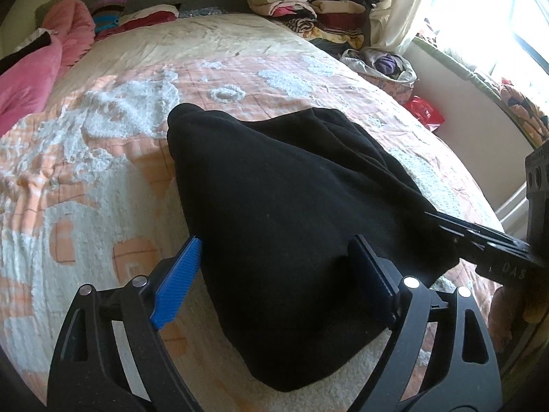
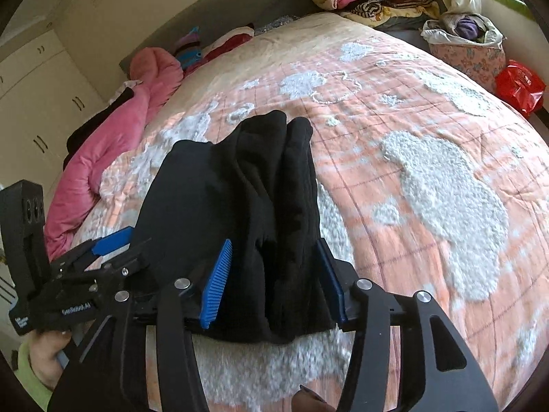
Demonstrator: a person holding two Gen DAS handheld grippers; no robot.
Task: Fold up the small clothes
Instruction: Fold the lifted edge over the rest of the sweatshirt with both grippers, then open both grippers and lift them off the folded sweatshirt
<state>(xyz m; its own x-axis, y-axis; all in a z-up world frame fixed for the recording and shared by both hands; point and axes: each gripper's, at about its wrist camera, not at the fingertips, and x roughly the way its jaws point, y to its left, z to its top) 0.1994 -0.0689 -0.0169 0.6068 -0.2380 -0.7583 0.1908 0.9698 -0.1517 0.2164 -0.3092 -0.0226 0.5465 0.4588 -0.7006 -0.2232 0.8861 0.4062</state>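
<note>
A black garment (image 1: 291,189) lies folded into a long, bunched shape on the bed's peach and white cover (image 1: 103,171). My left gripper (image 1: 274,267) stands wide open over the garment's near end, its blue pads on either side of the cloth and not pressing it. In the right wrist view the same garment (image 2: 240,178) runs away from my right gripper (image 2: 274,274). That gripper's jaws are partly apart around the near folds, with no squeeze visible. The left gripper (image 2: 109,240) sits at the garment's left edge, and the right gripper (image 1: 480,240) reaches in from the right.
A pink blanket (image 2: 120,144) lies along the bed's left side. Stacked folded clothes (image 1: 308,7) sit at the far end. A lined basket (image 2: 466,48) and a red bag (image 2: 520,86) stand beside the bed on the right. A hand in a green sleeve (image 2: 44,353) holds the left gripper.
</note>
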